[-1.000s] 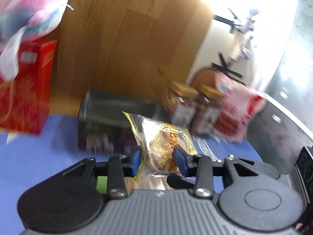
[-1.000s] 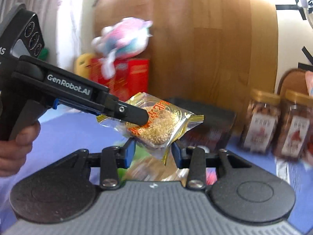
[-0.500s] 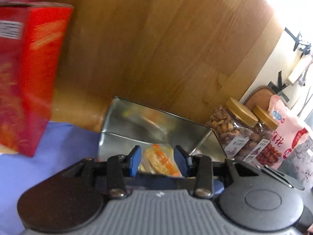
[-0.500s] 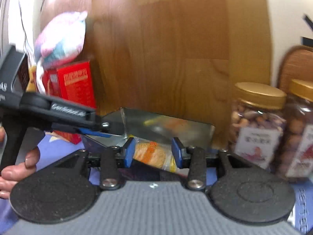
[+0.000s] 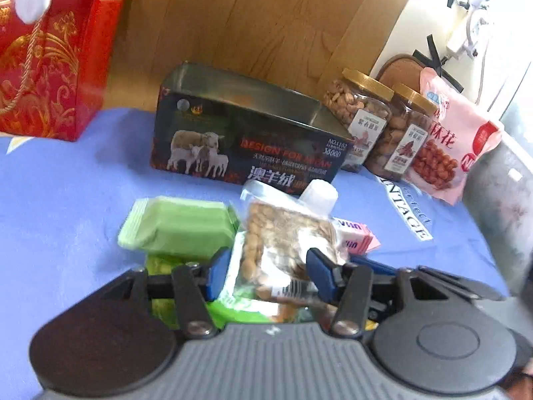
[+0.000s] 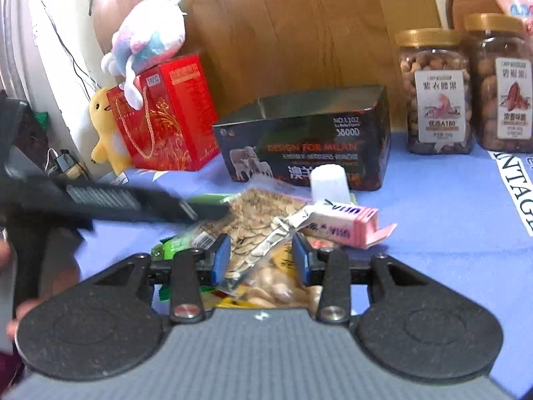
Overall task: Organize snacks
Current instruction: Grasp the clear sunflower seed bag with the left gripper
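Note:
A dark open tin box [image 5: 253, 140] printed with sheep stands on the blue cloth; it also shows in the right wrist view [image 6: 306, 143]. In front of it lies a pile of snacks: a clear seed packet [image 5: 286, 236], a green packet [image 5: 180, 223], a pink carton [image 5: 356, 236] and a white cap [image 5: 319, 196]. My left gripper [image 5: 268, 275] is open and empty, jaws on either side of the seed packet's near end. My right gripper [image 6: 261, 261] is open and empty over the seed packet [image 6: 256, 226] and a yellow nut packet [image 6: 279, 283]. The pink carton [image 6: 343, 226] lies just beyond.
A red gift box [image 5: 46, 56] stands at the back left with plush toys [image 6: 146, 40] on it. Two nut jars [image 5: 363, 110] and a pink snack bag [image 5: 456, 146] stand at the back right. A wooden panel [image 5: 253, 23] rises behind the tin.
The sesame cake packet held a second ago went into the tin and was let go. Both grippers have pulled back from the tin to the snack pile in front.

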Action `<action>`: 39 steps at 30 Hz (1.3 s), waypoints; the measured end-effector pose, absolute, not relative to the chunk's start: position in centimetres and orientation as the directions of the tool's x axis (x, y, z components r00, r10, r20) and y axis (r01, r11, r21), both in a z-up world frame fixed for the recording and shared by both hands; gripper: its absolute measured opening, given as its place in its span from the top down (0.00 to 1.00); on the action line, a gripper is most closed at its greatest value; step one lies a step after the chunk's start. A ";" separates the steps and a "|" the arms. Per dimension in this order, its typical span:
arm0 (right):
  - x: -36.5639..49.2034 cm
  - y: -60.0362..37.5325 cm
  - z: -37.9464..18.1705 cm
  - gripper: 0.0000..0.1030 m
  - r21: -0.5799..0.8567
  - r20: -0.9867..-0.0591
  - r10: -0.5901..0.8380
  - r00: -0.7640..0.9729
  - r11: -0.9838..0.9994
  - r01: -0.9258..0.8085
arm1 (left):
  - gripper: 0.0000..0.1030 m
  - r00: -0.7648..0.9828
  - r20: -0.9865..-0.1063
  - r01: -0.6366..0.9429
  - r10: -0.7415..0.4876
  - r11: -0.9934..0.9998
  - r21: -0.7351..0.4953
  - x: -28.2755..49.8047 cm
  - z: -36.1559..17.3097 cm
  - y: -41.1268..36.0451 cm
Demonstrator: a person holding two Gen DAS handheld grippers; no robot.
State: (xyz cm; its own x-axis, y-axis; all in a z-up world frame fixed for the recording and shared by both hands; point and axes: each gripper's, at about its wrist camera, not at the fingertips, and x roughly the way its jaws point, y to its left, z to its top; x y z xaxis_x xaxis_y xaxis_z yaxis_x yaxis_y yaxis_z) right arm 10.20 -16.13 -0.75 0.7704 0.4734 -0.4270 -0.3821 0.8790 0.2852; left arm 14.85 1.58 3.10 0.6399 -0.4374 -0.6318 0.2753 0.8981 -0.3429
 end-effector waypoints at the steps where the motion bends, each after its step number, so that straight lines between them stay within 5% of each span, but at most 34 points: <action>1: 9.4 -15.9 -0.5 0.63 0.269 -0.420 0.464 0.780 0.885 -0.381 | 0.54 0.646 -0.630 0.276 -0.431 0.901 -0.334 14.2 3.2 1.4; 10: 1.2 -17.7 -0.6 0.63 0.249 -0.365 0.524 0.769 0.851 -0.462 | 0.62 0.656 -0.576 0.314 -0.488 0.870 -0.379 4.5 3.3 2.9; 17: -1.1 -16.5 -2.5 0.53 0.218 -0.423 0.559 0.713 0.827 -0.519 | 0.61 0.635 -0.613 0.284 -0.469 0.881 -0.379 0.7 1.1 4.3; 19: -1.0 -16.1 -2.5 0.42 0.207 -0.440 0.545 0.714 0.835 -0.510 | 0.58 0.647 -0.607 0.275 -0.462 0.884 -0.379 0.4 1.1 4.7; 21: -1.3 -15.7 -2.6 0.30 0.189 -0.448 0.547 0.708 0.831 -0.523 | 0.42 0.659 -0.597 0.265 -0.457 0.884 -0.384 0.4 1.5 5.3; 24: -1.8 -14.9 -2.8 0.28 0.141 -0.462 0.546 0.699 0.823 -0.550 | 0.31 0.670 -0.584 0.250 -0.458 0.880 -0.404 1.0 1.8 5.6; 28: -1.8 -13.9 -3.3 0.35 0.089 -0.490 0.516 0.702 0.831 -0.549 | 0.37 0.642 -0.602 0.265 -0.475 0.874 -0.407 1.9 1.1 4.6; 30: -2.0 -13.5 -3.4 0.57 0.069 -0.495 0.511 0.703 0.830 -0.554 | 0.56 0.630 -0.609 0.298 -0.482 0.874 -0.383 1.8 0.9 3.7; 34: -2.3 -13.3 -3.1 0.62 0.052 -0.479 0.502 0.721 0.835 -0.547 | 0.68 0.650 -0.609 0.283 -0.455 0.889 -0.362 1.3 1.3 3.8; 39: -2.5 -13.3 -1.8 0.64 0.039 -0.398 0.525 0.752 0.829 -0.558 | 0.68 0.680 -0.563 0.263 -0.469 0.873 -0.410 1.4 2.9 5.1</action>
